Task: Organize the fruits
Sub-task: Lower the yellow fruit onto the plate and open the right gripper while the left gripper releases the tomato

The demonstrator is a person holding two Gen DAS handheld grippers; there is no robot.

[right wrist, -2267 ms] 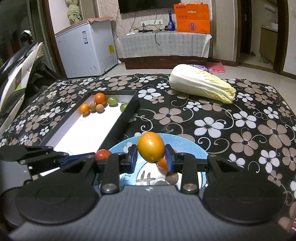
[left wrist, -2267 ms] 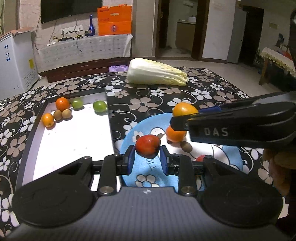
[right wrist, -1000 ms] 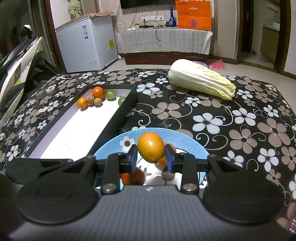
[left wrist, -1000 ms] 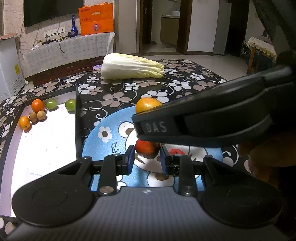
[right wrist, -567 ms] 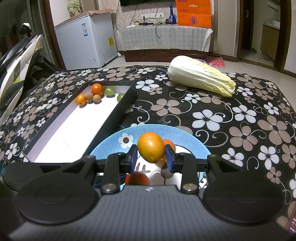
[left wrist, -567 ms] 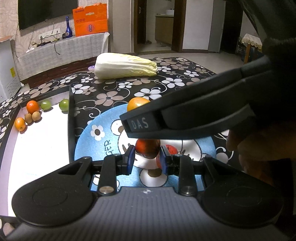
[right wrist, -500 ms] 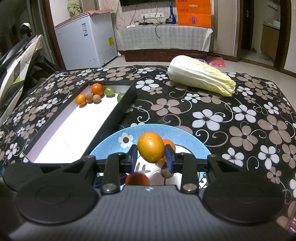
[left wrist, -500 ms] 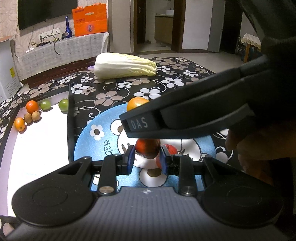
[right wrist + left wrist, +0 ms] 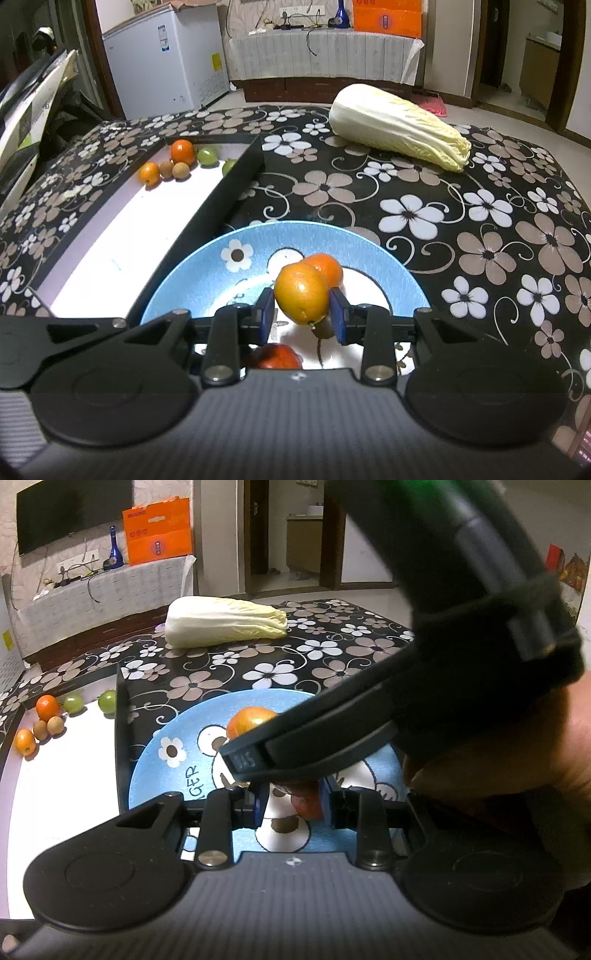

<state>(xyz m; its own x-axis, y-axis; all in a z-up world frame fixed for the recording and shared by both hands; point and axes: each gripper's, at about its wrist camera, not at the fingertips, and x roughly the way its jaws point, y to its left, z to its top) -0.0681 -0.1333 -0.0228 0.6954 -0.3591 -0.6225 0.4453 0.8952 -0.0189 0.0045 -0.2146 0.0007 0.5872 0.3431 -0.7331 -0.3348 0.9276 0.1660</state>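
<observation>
The right gripper (image 9: 302,316) has its jaws closed partway on an orange fruit (image 9: 301,292), which it holds just above the blue plate (image 9: 207,280). Both blue pads press the fruit's sides, so the grip appears firm enough for carrying. A second orange fruit (image 9: 325,268) lies on the plate directly behind the held one.

The left gripper (image 9: 291,803) stands low over the same plate, its jaws parted wider than the red fruit (image 9: 308,806) between them. The red fruit sits toward the right-hand pad. Contact is hidden by the right tool's body, so whether the jaws have any hold on it cannot be told; the gap suggests they do not.

The plate serves as the landmark. Left of the plate lies a black-rimmed tray (image 9: 236,184) with a white floor. At the tray's far end rest several small fruits (image 9: 173,162) (orange, brown and green), probably the sorting destination. Beyond the plate, on the flower-patterned bench (image 9: 480,240), lies a napa cabbage (image 9: 397,125), well apart from the work.

Obstructions: the right tool crosses directly above the left gripper, so the two crowd one another over the plate. The tray's raised near wall touches the plate's left edge and must be cleared when carrying fruit across.
</observation>
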